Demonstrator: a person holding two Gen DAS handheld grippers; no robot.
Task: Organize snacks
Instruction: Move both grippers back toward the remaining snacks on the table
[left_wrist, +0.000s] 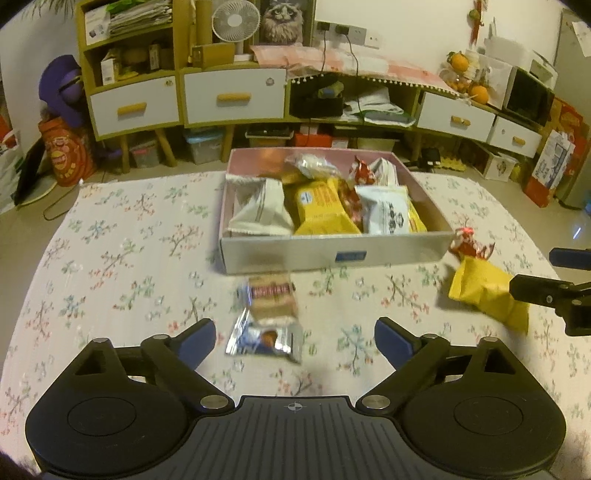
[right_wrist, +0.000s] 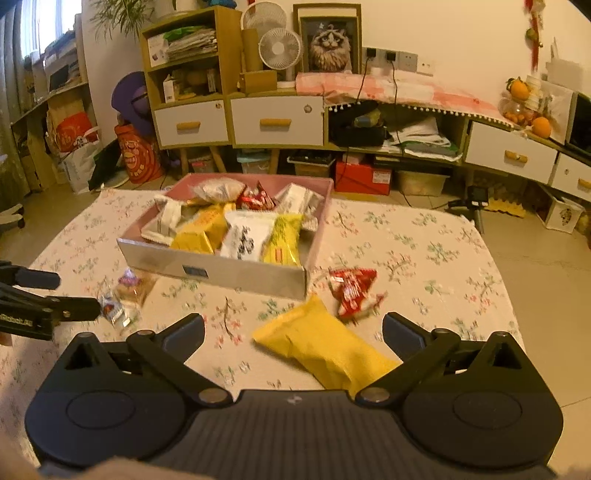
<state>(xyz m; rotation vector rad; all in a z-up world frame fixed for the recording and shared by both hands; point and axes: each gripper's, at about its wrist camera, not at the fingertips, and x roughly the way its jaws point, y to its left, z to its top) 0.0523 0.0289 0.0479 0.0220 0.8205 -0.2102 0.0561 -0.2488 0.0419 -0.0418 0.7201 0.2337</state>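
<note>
The yellow snack bag (right_wrist: 325, 350) lies flat on the flowered tablecloth (right_wrist: 424, 254) just in front of the cardboard box (right_wrist: 229, 269); it looks light, puffy and a bit slick, so I'd pinch it across its narrow middle. The right gripper (right_wrist: 293, 332) hangs over it with jaws spread wide, holding nothing. The left gripper (left_wrist: 295, 341) is equally spread and empty above the clear-wrapped biscuit packets (left_wrist: 271, 317).

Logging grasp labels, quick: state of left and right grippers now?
Left gripper: open, holding nothing; silver foil snack packet lies between its fingers.
Right gripper: open, holding nothing; plain yellow snack bag lies between its fingers.
</note>
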